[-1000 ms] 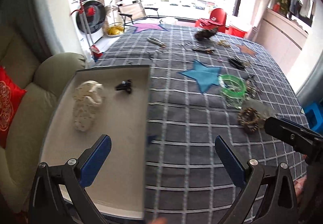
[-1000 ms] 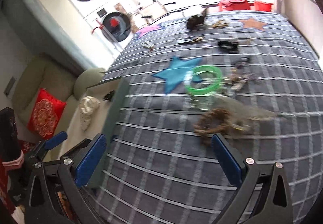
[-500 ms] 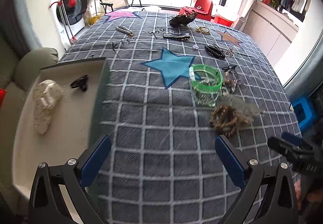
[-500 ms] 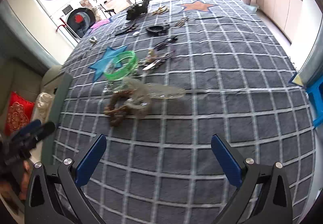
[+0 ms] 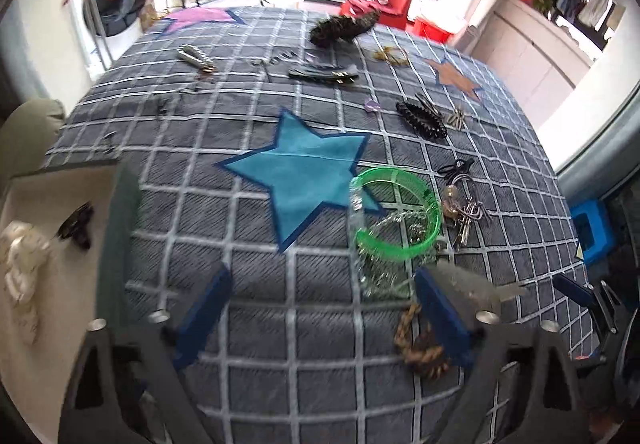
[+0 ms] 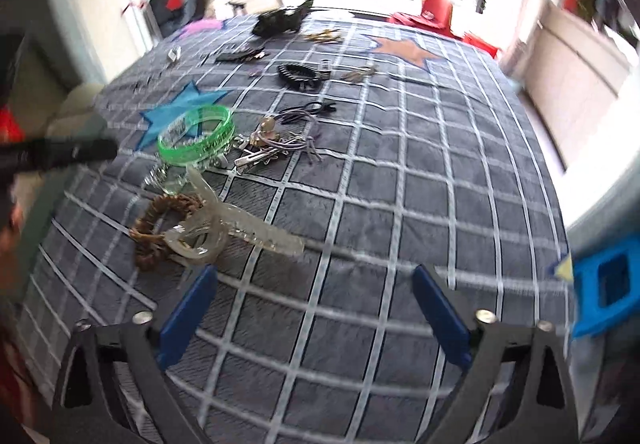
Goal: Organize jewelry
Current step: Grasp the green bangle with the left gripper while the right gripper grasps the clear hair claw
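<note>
My left gripper (image 5: 320,308) is open and empty above the grey checked cloth, just short of a green bangle (image 5: 396,212) lying over a silver chain (image 5: 380,264). A brown braided bracelet (image 5: 420,348) lies under its right finger. A beige tray (image 5: 52,324) at the left holds a white hair piece (image 5: 20,268) and a small black clip (image 5: 76,226). My right gripper (image 6: 316,308) is open and empty, near a clear hair claw (image 6: 224,224), the braided bracelet (image 6: 156,228) and the green bangle (image 6: 196,136).
Farther back lie a black hair claw (image 5: 422,118), hair ties and metal clips (image 5: 460,200), a flat black barrette (image 5: 324,74) and a dark furry piece (image 5: 344,26). A blue stool (image 6: 608,284) stands past the table's right edge. The left gripper's finger (image 6: 60,154) reaches in from the left.
The left gripper has swung from over the tray rightward to the green bangle and chain. The right gripper has shifted right and closer to the clear claw and braided bracelet. Both stayed open.
</note>
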The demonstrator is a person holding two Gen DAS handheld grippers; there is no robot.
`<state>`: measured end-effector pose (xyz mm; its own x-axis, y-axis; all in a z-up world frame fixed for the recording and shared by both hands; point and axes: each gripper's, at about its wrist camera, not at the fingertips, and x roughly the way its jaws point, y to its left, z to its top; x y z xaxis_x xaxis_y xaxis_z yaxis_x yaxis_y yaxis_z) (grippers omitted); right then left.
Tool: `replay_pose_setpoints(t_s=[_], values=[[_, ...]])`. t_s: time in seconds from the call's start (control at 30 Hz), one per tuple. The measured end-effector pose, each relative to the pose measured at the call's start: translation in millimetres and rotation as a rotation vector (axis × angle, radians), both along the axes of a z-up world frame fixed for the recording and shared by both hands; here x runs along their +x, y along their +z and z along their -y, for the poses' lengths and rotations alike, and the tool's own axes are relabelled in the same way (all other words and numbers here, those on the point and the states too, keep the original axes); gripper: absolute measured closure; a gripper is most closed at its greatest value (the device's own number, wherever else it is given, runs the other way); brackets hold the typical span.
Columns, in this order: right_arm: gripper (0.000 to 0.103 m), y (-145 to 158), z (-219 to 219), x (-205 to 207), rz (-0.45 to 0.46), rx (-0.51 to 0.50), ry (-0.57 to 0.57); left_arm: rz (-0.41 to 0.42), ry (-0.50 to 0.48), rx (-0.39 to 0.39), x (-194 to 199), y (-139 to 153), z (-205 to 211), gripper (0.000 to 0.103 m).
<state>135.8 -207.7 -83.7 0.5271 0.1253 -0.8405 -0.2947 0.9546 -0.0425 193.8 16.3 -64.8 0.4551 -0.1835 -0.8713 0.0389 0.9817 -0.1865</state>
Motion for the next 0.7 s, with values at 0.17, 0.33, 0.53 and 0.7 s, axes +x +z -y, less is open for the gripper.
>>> replay_pose_setpoints(t_s=[0.17, 0.33, 0.53, 0.7], values=[[0.017, -9, -12, 10, 0.0, -0.044, 0.09, -0.022, -0.042, 0.002, 23, -13, 11, 0.012], [0.018, -12, -26, 16, 0.022, -0.079, 0.161, -0.044, -0.058, 0.004, 40, -25, 18, 0.017], [0.025, -12, -35, 21, 0.028, -0.07, 0.218, -0.023, -0.084, 0.035, 47, -28, 26, 0.024], [0.044, -10, -43, 21, 0.028, -0.049, 0.259, -0.008, -0.113, 0.063, 47, -26, 30, 0.057]])
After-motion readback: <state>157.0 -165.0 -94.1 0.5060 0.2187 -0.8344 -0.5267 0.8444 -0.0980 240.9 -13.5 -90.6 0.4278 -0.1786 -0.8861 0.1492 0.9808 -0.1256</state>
